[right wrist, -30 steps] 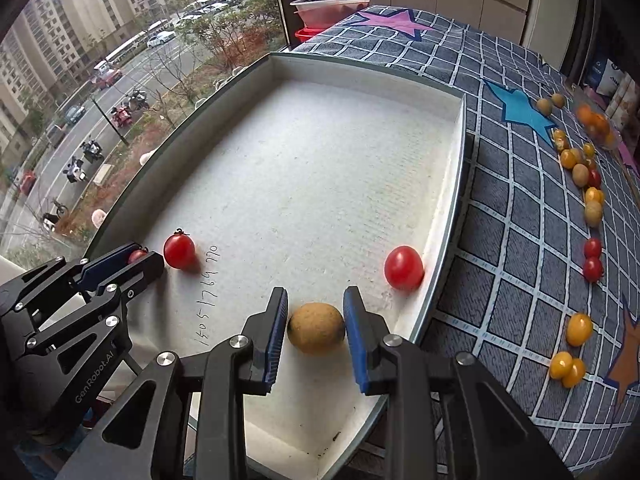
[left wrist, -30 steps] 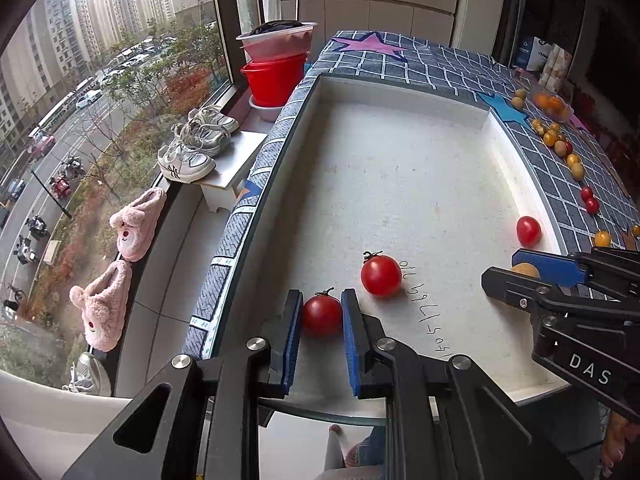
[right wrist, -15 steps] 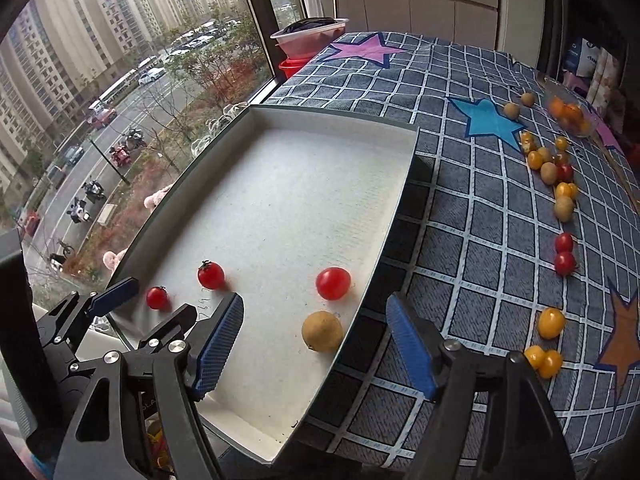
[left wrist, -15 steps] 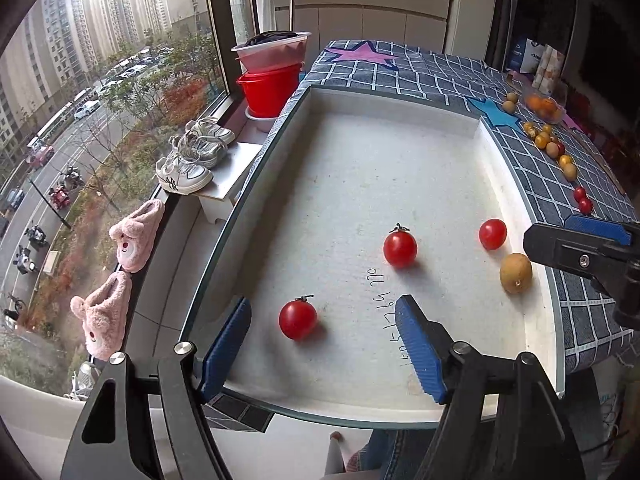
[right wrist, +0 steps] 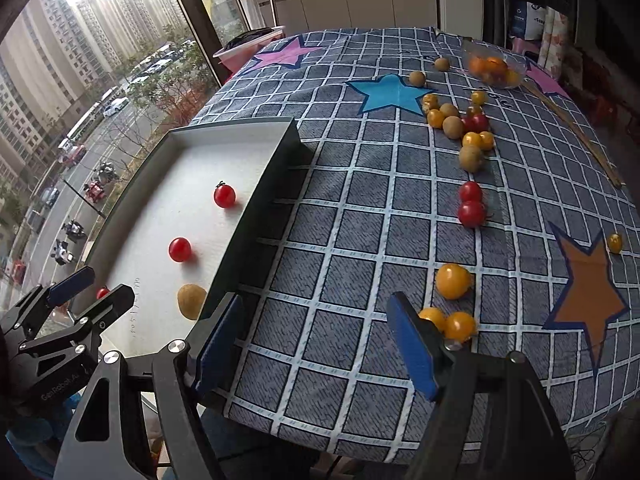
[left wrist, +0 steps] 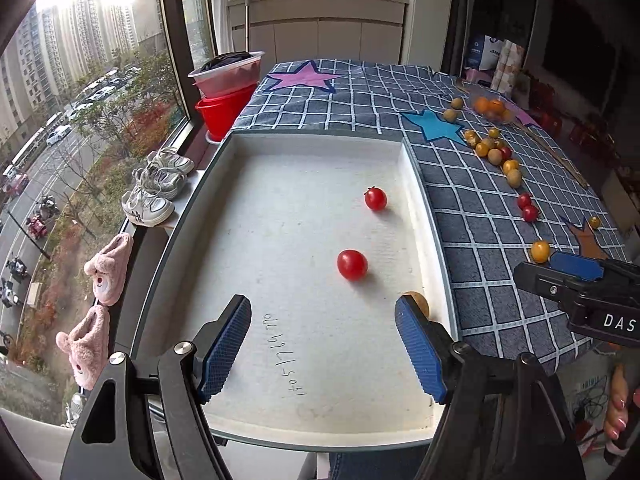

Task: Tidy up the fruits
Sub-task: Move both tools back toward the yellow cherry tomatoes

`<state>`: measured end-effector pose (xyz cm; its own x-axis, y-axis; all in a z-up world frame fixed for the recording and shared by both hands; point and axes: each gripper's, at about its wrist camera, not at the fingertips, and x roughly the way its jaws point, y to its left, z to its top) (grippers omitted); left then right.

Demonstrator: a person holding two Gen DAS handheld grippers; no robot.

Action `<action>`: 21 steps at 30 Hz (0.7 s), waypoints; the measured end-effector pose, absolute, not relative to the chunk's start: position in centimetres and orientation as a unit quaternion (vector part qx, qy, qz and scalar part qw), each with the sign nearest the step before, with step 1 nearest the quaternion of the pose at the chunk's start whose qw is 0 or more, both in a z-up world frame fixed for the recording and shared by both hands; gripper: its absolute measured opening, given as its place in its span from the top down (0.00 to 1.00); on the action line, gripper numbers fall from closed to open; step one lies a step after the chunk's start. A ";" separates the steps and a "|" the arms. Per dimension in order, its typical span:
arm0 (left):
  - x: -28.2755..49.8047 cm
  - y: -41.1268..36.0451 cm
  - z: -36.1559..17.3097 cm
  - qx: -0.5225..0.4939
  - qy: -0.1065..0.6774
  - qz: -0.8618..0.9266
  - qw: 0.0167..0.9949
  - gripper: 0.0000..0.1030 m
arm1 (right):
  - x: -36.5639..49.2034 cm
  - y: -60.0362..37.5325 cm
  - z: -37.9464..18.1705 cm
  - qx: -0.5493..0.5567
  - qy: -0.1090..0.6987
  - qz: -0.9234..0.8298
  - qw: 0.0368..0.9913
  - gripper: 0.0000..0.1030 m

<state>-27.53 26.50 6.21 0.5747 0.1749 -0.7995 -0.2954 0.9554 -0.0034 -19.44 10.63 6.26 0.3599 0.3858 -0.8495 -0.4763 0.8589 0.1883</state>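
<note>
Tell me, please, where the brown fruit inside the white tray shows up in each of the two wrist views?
Left wrist view: the brown fruit sits low and right of centre, half hidden behind the left gripper's right finger, beside the tray's right wall.
Right wrist view: it lies lower left, near the tray's dark wall.
Shared landmark: the handwritten numbers on the tray floor.

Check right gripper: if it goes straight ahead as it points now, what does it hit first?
Right gripper is open over bare tablecloth. Nothing lies between its fingers, so probably cloth first. Nearest fruit, the yellow tomatoes, sit just right of that line; depth is unclear.
</note>
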 end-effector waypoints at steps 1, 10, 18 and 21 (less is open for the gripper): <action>-27.0 25.7 6.4 -0.064 0.441 0.122 0.887 0.26 | -19.1 9.7 6.2 -0.042 0.502 0.253 0.826 0.25; -21.7 17.5 6.3 -0.038 0.462 0.032 0.886 0.26 | -15.6 -0.4 6.3 0.002 0.497 0.154 0.854 0.25; -17.7 12.8 4.8 -0.033 0.487 -0.005 0.873 0.26 | -12.9 -7.9 5.6 0.032 0.489 0.085 0.868 0.25; -16.3 11.7 4.1 -0.029 0.494 -0.009 0.869 0.26 | -11.9 -9.9 5.1 0.038 0.487 0.065 0.870 0.25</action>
<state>-16.26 11.70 4.08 0.5121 -0.0442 -0.8578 -0.0131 0.9982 -0.0592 -11.87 -9.90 5.07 0.5173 0.1505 -0.8425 -0.0756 0.9886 0.1302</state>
